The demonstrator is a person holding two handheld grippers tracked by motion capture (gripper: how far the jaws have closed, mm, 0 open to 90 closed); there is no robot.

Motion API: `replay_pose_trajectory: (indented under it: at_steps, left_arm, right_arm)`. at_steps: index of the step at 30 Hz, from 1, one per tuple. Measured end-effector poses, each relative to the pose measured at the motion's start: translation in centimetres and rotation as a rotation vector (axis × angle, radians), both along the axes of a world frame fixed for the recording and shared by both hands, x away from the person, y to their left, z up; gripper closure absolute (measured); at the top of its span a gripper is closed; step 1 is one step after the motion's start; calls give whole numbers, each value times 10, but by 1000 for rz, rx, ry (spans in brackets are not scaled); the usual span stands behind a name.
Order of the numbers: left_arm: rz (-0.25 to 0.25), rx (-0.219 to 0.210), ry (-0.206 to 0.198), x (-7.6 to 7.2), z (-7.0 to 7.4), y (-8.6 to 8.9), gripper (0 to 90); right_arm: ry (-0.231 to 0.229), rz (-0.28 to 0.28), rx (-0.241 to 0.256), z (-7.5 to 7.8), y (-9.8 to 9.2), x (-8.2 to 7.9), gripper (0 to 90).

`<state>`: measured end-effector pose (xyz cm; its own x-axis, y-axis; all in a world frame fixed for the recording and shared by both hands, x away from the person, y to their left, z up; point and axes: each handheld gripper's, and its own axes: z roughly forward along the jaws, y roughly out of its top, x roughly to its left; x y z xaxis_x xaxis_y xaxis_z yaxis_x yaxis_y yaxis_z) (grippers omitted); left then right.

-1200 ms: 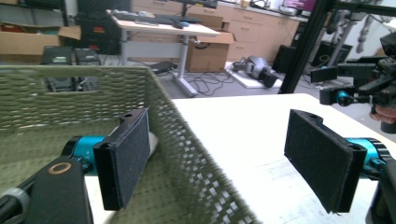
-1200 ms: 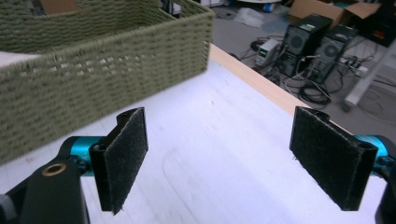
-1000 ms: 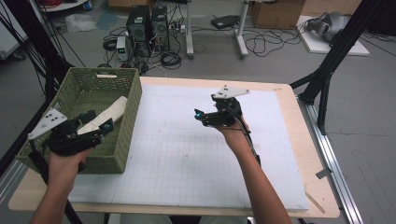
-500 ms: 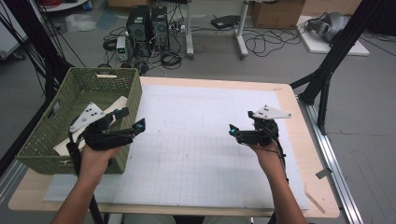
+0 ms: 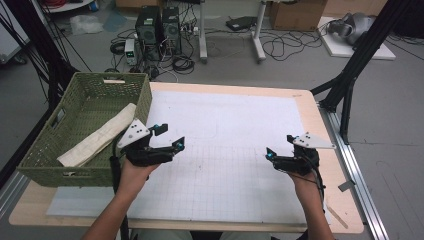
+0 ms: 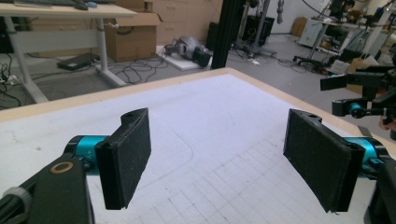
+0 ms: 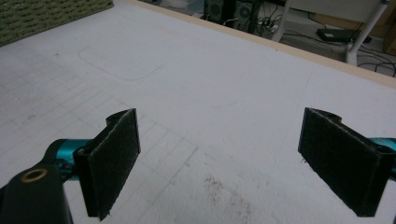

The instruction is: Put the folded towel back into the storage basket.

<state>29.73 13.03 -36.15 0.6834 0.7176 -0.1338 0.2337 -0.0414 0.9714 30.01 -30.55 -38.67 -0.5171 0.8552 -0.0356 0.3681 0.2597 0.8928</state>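
Observation:
A cream folded cloth (image 5: 100, 136) lies slantwise inside the green woven basket (image 5: 55, 150) at the table's left. My left gripper (image 5: 170, 136) hovers just right of the basket over the white grid mat (image 5: 225, 125), open with nothing between its pads (image 6: 126, 158). Toward the mat's right side, my right gripper (image 5: 279, 146) is open as well, its jaws wide apart and empty in the right gripper view (image 7: 219, 158). The left gripper view (image 6: 224, 154) catches the right gripper (image 6: 364, 93) farther off at its right edge.
The basket's corner (image 7: 46, 14) sits at the top left of the right gripper view. A faint rounded outline (image 5: 197, 125) is drawn on the mat. A black frame leg (image 5: 350, 80) rises by the table's right back corner. Computers and cables (image 5: 160, 30) lie on the floor beyond.
My left gripper has come out of the basket and moved right over the mat, leaving the cloth in the basket. My right gripper has moved right and nearer the front edge.

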Motion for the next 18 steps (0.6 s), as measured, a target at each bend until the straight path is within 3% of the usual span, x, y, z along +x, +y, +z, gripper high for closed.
replay_pose_trajectory:
  at_steps: [8, 18]
  left_arm:
    - [-25, 39, 8, 1, -28, -13, 242]
    - [-35, 77, 13, -1, -52, -15, 249]
  right_arm:
    - [-11, -6, -48, -12, -5, -11, 122]
    - [-8, -38, -45, -21, -15, -20, 121]
